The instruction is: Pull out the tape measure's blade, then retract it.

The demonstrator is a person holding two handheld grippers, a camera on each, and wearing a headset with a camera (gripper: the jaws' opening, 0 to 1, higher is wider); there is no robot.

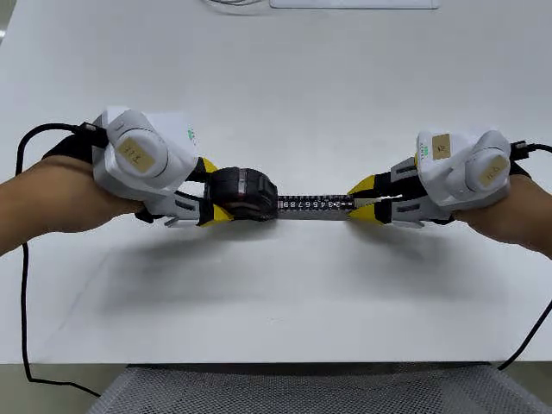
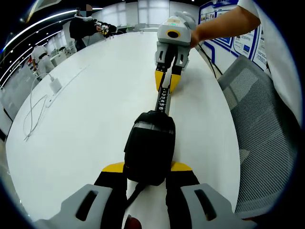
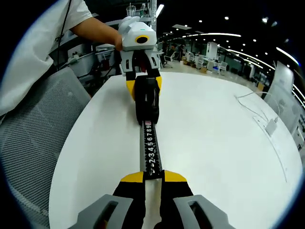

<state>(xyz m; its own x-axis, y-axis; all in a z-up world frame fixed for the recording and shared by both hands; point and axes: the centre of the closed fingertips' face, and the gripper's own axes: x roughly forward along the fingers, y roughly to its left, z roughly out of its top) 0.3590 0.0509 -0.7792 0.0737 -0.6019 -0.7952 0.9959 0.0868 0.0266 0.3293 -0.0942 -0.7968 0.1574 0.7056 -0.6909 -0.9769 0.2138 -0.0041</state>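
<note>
A black tape measure case [image 1: 242, 194] sits just above the white table, held between the yellow-tipped jaws of my left gripper [image 1: 211, 190]. In the left gripper view the case [image 2: 149, 146] fills the space between my jaws. A short length of numbered blade [image 1: 315, 205] runs from the case to my right gripper [image 1: 362, 198], which is shut on the blade's end. In the right gripper view the blade [image 3: 150, 148] stretches away from my right gripper [image 3: 152, 177] to the case [image 3: 146, 98] and the left gripper [image 3: 140, 47] behind it.
The white table [image 1: 285, 86] stretches wide around both grippers. A black cable [image 1: 24, 285] trails off the front left edge, another at the right [image 1: 530, 332]. A mesh chair [image 1: 302, 390] lies below the front edge. A white cable and charger [image 2: 52, 86] lie far off.
</note>
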